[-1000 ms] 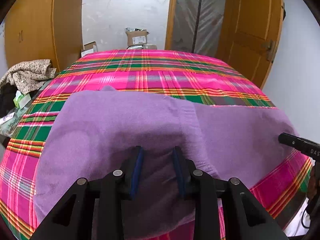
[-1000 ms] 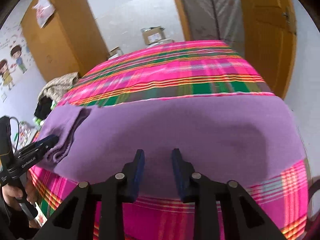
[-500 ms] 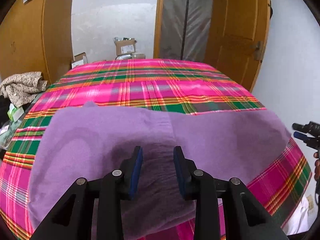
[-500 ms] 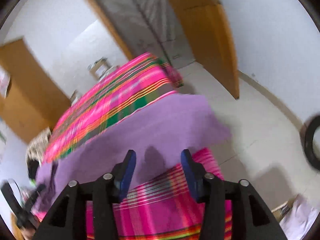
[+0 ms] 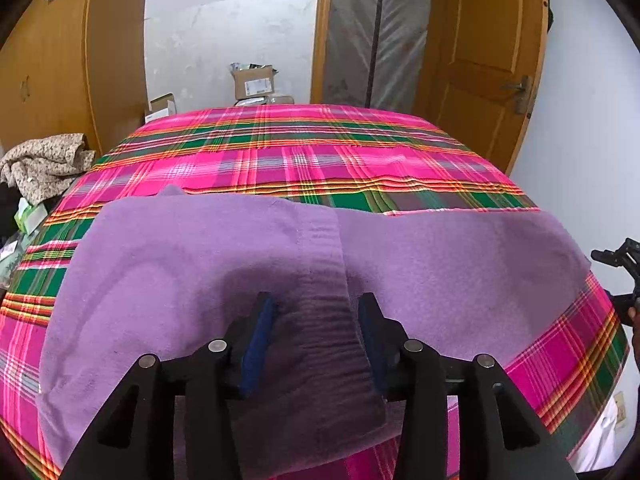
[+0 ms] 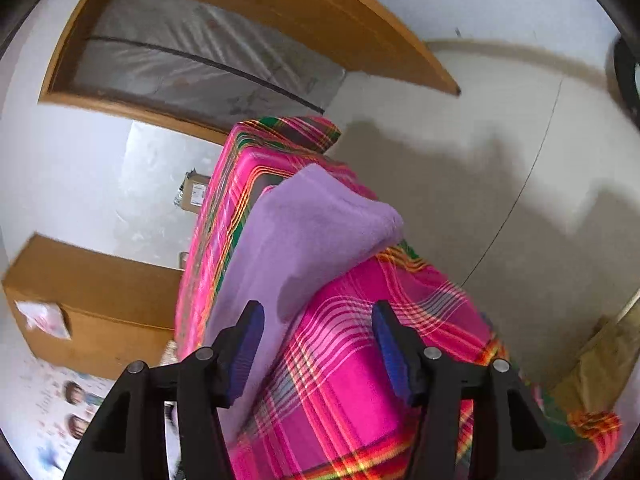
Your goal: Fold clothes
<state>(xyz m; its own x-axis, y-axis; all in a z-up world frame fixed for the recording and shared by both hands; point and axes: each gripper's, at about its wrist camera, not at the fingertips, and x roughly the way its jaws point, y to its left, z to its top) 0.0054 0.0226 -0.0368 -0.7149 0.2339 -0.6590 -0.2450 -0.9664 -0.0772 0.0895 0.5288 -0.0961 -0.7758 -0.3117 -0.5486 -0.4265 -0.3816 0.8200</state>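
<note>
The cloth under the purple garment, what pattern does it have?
Pink plaid cloth with green and orange stripes, clearest in the left wrist view.

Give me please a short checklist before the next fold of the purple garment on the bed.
1. Purple garment lies flat on the plaid bedcover: ok.
2. Left flap already folded over the middle: ok.
3. Left gripper free of cloth, jaws opening: cannot tell; the fold sits between them.
4. Right gripper jaws opening, nothing gripped: ok.
5. Garment's right end fully on the bed: not ok, it overhangs the edge.
</note>
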